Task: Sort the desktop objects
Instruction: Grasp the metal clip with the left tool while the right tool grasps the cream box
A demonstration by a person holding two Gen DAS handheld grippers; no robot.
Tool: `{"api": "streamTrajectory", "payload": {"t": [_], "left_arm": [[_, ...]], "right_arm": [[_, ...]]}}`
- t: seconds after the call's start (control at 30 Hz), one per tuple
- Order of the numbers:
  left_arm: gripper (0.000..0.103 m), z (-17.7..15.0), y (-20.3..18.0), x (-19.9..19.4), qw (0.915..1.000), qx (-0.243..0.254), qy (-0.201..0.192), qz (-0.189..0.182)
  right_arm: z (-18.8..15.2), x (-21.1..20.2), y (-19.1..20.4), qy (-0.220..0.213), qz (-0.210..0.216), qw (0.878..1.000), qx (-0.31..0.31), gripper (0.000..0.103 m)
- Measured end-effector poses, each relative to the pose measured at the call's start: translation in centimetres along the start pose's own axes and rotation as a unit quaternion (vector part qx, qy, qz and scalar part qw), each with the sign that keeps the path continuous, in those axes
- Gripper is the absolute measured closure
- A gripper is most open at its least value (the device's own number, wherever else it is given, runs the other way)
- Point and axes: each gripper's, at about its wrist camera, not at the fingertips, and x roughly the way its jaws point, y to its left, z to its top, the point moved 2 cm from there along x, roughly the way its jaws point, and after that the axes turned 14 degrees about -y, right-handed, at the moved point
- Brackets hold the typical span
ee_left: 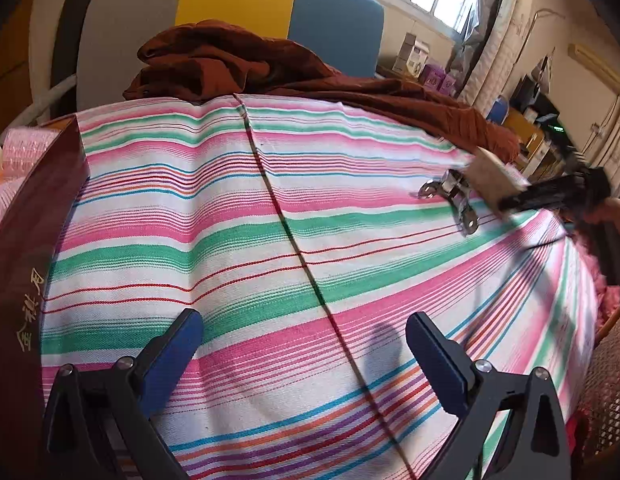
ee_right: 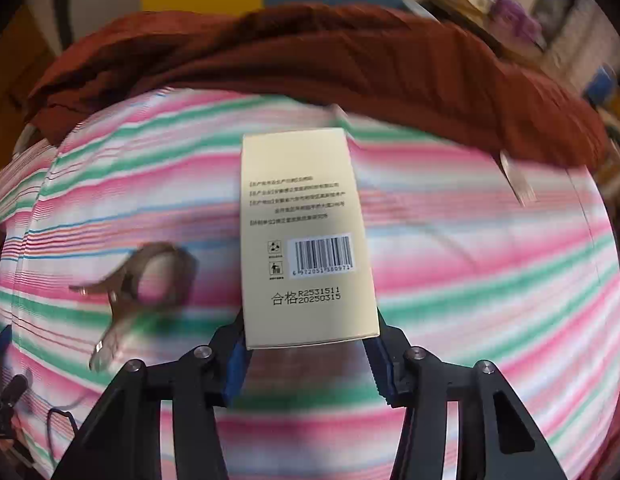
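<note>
Between my right tongs (ee_right: 310,364) sits a smooth cream cardboard box (ee_right: 305,236), gripped at its near end; left tongs (ee_left: 305,356) gape empty over striped woven cloth (ee_left: 245,216).

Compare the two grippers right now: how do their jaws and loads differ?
The left gripper has its jaws spread wide with nothing between them; the right gripper has its jaws drawn in on the sides of a cream box.
The left gripper faces bare striped cloth; the right gripper has the box in front and a metal clip lying off to one side.
Both have black frames and blue pads.
</note>
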Motion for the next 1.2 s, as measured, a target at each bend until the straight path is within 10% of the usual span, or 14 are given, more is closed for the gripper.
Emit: {"api": "streamTrajectory", "payload": {"t": [0.1, 0.2, 0.37, 0.6, 0.73, 1.2], "left_arm": [[0.009, 1.1, -0.6, 0.3, 0.9997, 0.004, 0.001, 0.023], [0.01, 4.4, -2.6, 0.9, 0.9983, -0.025, -0.025, -0.045], [0.01, 8.3, -11.0, 5.7, 0.99, 0.117, 0.011, -0.079], [0.015, 8.0, -19.1, 12.2, 0.9555, 0.272, 0.077, -0.084], [0.039, 7.3, -19.5, 14.7, 0.9562, 0.257, 0.113, -0.084], [0.062, 4.8, -14.5, 9.9, 0.9805, 0.174, 0.021, -0.089]], "right_arm": [[-3.3, -1.7, -1.6, 0.017, -0.006, 0.999, 0.041, 0.049], [-5.1, -2.6, -3.2, 0.024, -0.046, 0.995, 0.081, 0.028], [-2.8, -4.3, -3.2, -0.057, -0.036, 0.995, 0.073, 0.021], [-3.1, -3.1, -3.2, -0.04, -0.026, 0.996, 0.07, 0.037], [-2.7, -2.9, -2.4, -0.038, -0.023, 0.997, 0.064, 0.042], [-3.4, -1.6, -1.9, -0.013, -0.02, 0.998, 0.05, 0.052]]}}
